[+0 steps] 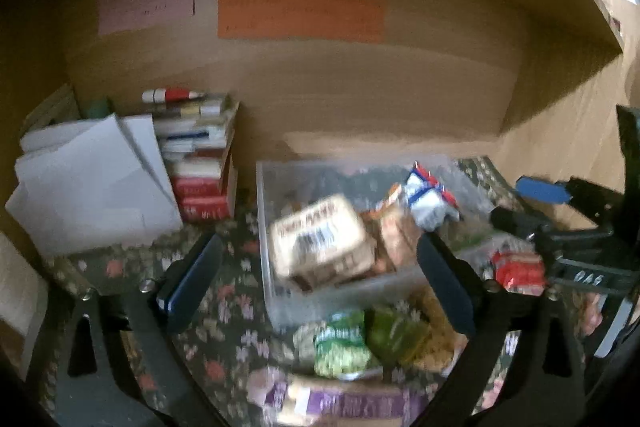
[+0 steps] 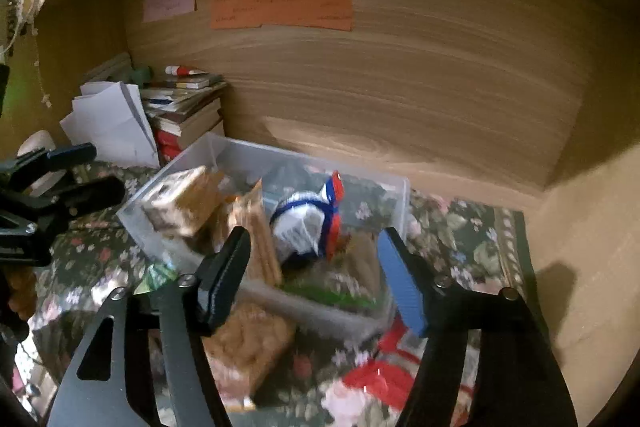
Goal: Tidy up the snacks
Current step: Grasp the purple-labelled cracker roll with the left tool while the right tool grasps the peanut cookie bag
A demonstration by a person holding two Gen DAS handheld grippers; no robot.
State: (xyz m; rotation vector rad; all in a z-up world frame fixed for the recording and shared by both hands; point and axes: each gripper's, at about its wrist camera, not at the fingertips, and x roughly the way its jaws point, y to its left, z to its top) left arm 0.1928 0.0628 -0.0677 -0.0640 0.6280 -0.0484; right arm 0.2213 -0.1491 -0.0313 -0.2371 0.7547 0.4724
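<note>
A clear plastic bin (image 1: 280, 303) (image 2: 396, 187) stands on the flowered cloth. It holds a tan box (image 1: 320, 239) (image 2: 184, 203), a brown cracker pack (image 1: 394, 227) (image 2: 256, 227) and a white, blue and red pouch (image 1: 428, 199) (image 2: 308, 223). My left gripper (image 1: 320, 279) is open and empty above the bin's front. My right gripper (image 2: 316, 271) is open and empty, also over the bin's near wall; it shows at the right of the left wrist view (image 1: 560, 203). Green packs (image 1: 360, 343), a purple pack (image 1: 340, 403), a red pack (image 1: 520, 271) (image 2: 384, 375) and a tan pack (image 2: 248, 343) lie outside the bin.
A stack of books (image 1: 200, 163) (image 2: 184, 111) and loose white papers (image 1: 92, 187) (image 2: 112, 123) sit at the back left. Wooden walls (image 2: 400, 87) close the back and right. Coloured paper notes (image 1: 300, 15) hang on the back wall.
</note>
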